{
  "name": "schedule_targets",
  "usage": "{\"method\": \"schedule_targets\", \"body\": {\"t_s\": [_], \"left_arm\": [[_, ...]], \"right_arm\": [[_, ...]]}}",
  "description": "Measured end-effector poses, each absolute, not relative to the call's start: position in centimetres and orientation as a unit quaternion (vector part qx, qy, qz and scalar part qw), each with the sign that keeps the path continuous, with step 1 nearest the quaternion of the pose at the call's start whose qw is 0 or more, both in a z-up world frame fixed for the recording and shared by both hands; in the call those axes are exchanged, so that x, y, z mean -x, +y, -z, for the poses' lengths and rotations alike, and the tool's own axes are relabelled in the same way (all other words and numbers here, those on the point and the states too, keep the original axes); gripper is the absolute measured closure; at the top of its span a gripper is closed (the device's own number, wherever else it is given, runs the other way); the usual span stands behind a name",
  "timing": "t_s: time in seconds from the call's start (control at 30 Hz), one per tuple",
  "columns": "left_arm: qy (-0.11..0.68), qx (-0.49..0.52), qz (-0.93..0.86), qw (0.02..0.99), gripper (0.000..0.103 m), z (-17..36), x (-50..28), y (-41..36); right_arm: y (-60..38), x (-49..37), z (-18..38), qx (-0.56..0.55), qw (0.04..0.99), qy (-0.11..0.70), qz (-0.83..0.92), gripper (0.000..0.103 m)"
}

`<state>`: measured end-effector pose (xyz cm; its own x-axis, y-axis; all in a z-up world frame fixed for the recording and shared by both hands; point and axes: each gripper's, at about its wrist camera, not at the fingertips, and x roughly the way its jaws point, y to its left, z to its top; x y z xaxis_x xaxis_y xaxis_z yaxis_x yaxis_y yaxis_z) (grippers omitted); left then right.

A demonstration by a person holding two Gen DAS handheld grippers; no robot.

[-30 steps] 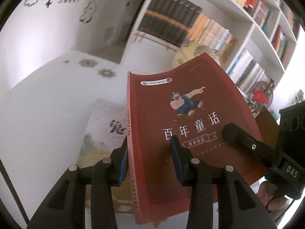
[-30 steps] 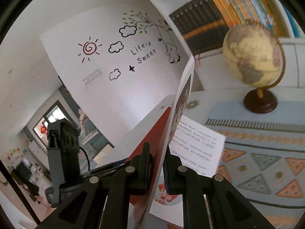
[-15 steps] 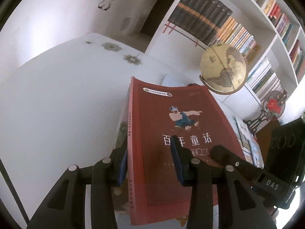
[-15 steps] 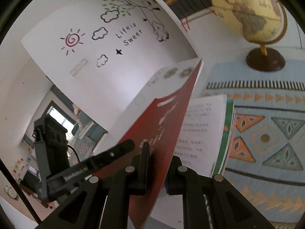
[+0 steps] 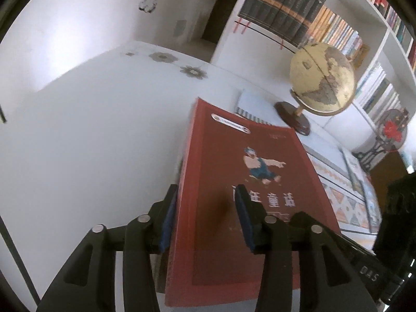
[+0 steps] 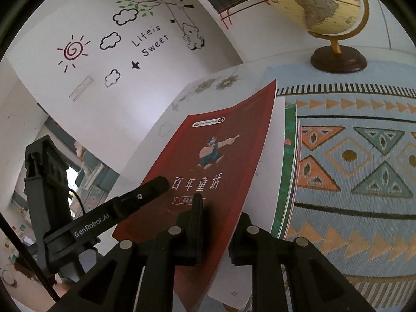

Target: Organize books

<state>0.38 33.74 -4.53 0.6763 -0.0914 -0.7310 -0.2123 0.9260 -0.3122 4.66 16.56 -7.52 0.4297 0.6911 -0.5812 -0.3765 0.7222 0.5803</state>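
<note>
Together, my left tongs [image 5: 205, 215] and right tongs [image 6: 215, 234] clamp the red storybook [image 5: 249, 189]. Its long axis points straight ahead, tilted above the green book [image 6: 287, 161] on the surface [image 5: 91, 135].

Soft daylight fills both fisheye views; a bright patch glares on the wall [image 5: 59, 36]. Edges bend and darken to black, and the bookshelf [image 5: 338, 33] looks slightly blurred.

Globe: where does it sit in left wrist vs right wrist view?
Left wrist: globe upper right, beyond the red book's far edge.
Right wrist: globe top right, cropped by the frame; its base stands on the patterned mat.
Shared landmark: the red book.
</note>
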Motion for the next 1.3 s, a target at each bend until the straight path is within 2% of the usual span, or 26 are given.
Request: {"method": "schedule_targets", "body": {"t_s": [0.07,0.13,0.23,0.53,0.63,0.7,0.73,1.03,1.3], "left_arm": [[0.396,0.185,-0.052,0.898,0.059,4.2,-0.1,34.1],[0.391,0.19,-0.061,0.899,0.056,3.8,0.2,34.6],[0.389,0.192,-0.076,0.898,0.056,3.1,0.3,34.8],[0.384,0.183,-0.058,0.903,0.052,0.9,-0.8,29.9],[0.377,0.173,-0.038,0.909,0.046,-0.1,-1.8,26.1],[0.374,0.175,-0.024,0.911,0.038,-0.6,-2.7,23.3],[0.373,0.176,-0.017,0.911,0.038,-0.7,-3.1,22.0],[0.425,0.099,0.109,0.893,0.038,0.8,-8.6,2.8],[0.466,0.057,0.247,0.847,0.038,4.7,-11.1,-14.1]], "right_arm": [[16.1,-4.7,7.5,-0.191,0.825,0.428,-0.317,0.067],[14.8,-4.7,7.1,-0.211,0.827,0.422,-0.307,0.04],[12.2,-4.6,6.2,-0.233,0.84,0.4,-0.283,0.032],[2.4,-4.9,3.8,-0.241,0.862,0.36,-0.262,0.03],[-2.7,-5.0,3.4,-0.234,0.876,0.348,-0.24,0.03],[-6.4,-5.2,3.3,-0.229,0.882,0.346,-0.223,0.03],[-8.5,-5.4,3.3,-0.225,0.885,0.347,-0.212,0.03],[-28.9,-4.8,5.5,-0.209,0.911,0.349,-0.062,0.028],[-40.5,-4.9,8.7,-0.224,0.91,0.349,0.001,0.027]]}}
